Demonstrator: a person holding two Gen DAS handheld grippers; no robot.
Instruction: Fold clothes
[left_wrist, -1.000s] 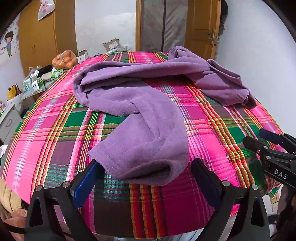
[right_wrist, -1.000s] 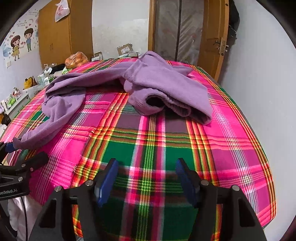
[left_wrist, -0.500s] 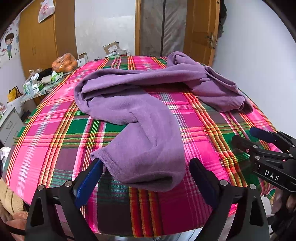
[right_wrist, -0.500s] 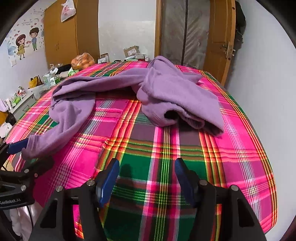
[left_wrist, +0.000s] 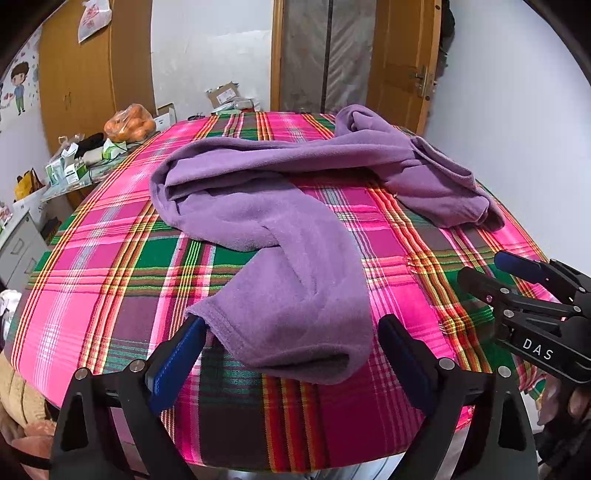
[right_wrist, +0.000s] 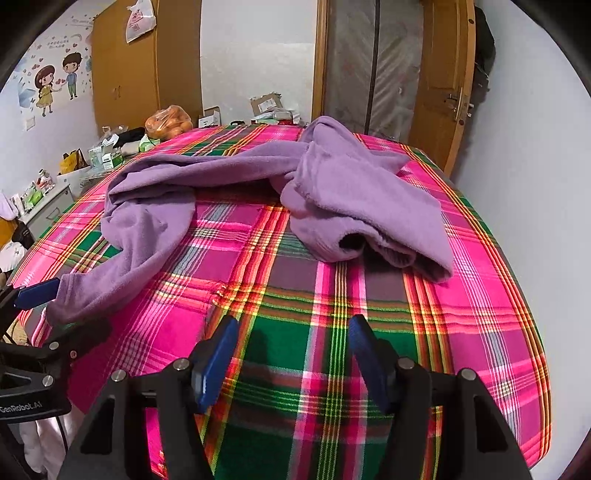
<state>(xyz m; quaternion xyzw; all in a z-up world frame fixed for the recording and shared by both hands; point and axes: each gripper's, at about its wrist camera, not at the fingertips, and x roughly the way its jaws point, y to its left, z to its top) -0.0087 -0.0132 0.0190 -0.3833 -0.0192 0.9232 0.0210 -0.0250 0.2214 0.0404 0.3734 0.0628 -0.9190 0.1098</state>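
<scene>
A bag of oranges (left_wrist: 130, 123) sits at the far left beside the tabletop (left_wrist: 110, 266). The purple garment (left_wrist: 280, 236) sprawls unfolded across the plaid cover, its layout partly buried in folds. The left tongs (left_wrist: 291, 354) gape around its near end; the right tongs (right_wrist: 291, 354) hover open over bare plaid.

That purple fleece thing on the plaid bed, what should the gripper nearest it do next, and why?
Probably close the left gripper on the hem of the purple garment. It is open, the near end lies between its fingers, and the garment is still sprawled unfolded.
</scene>
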